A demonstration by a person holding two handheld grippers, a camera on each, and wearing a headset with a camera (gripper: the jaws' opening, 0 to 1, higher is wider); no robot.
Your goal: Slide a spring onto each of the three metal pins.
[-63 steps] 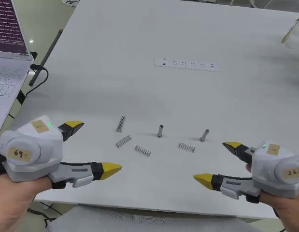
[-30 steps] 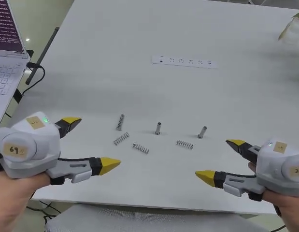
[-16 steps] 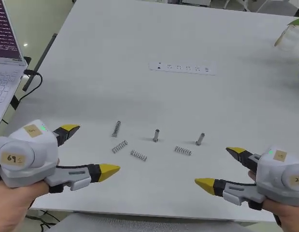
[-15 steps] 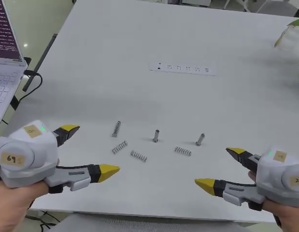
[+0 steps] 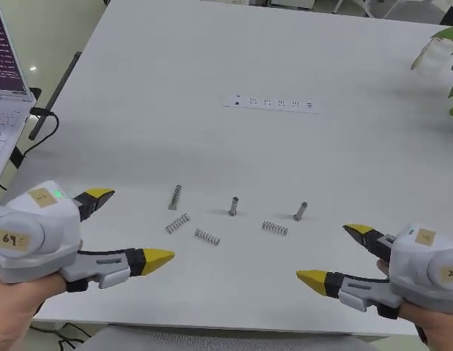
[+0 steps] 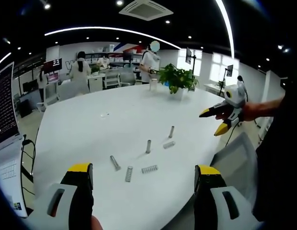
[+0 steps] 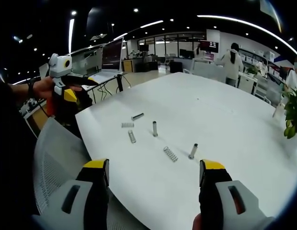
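Our pale grey surface (image 5: 138, 88) carries three short metal pins (image 5: 233, 207), two upright, one lying. We see three coiled steel springs (image 5: 206, 236) beside them and a white power strip (image 5: 274, 103) beyond.

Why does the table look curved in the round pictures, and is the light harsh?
Head view: straight lines, soft even light, only a faint shadow by the middle pin on the table. Left gripper view: the fisheye lens bends the table edge and a ceiling light strip into arcs. Right gripper view: same bending, table evenly lit.
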